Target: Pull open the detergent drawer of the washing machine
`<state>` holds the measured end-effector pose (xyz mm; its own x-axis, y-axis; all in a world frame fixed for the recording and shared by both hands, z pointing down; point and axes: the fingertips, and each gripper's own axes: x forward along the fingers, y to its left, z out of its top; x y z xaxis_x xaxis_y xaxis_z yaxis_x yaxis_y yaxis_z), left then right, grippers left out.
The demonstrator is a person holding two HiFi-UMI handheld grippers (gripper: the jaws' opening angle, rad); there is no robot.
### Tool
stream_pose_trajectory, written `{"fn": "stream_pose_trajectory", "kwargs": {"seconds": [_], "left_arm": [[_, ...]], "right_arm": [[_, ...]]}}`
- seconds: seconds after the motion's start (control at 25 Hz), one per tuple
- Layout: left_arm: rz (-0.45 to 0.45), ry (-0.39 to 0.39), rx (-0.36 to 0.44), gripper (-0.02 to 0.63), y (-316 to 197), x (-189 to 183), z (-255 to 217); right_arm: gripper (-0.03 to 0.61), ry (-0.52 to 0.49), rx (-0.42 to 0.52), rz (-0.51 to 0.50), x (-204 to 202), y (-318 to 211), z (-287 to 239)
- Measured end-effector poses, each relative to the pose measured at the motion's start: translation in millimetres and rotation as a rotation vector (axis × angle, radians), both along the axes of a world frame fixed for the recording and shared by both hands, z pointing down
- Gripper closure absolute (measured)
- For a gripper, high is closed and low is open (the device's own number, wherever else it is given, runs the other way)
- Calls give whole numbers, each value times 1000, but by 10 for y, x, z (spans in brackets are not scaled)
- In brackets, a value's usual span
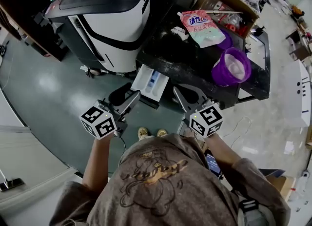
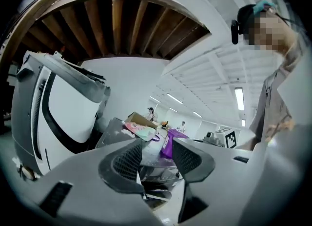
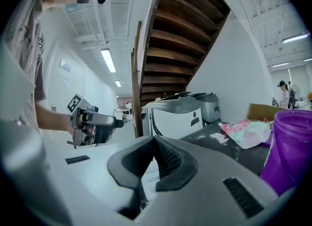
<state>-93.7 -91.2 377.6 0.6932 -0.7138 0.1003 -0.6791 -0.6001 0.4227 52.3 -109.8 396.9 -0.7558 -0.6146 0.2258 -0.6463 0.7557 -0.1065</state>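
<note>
The open drawer (image 1: 150, 84) juts from the washing machine's (image 1: 185, 59) near edge into the gap beside the white machine (image 1: 112, 25) on the left. Green floor (image 1: 53, 88) near and to the left lies free. On top, a pouch (image 1: 202, 27), a purple cup (image 1: 231, 66) and a cardboard box (image 1: 229, 5) crowd the far right

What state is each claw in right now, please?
Left claw: open, nothing between its jaws.
Right claw: closed, holding nothing.
</note>
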Motion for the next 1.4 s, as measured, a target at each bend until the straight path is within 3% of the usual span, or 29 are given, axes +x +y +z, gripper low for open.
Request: {"fn": "stream_pose_trajectory", "kwargs": {"seconds": [0.28,0.4,0.68,1.4], "left_arm": [[-16,-69,86,531,25,171,-13],[-19,-107,119,561,40,231,12],[-10,-173,156,580,63,382,110],[-13,-176,178,586,7,414,95]], "right_arm": [[577,-15,5,0,59,50,43],[577,-4,13,-14,80,64,90],[577,0,28,-2,184,54,152],[578,-20,50,-15,252,55,69]]}}
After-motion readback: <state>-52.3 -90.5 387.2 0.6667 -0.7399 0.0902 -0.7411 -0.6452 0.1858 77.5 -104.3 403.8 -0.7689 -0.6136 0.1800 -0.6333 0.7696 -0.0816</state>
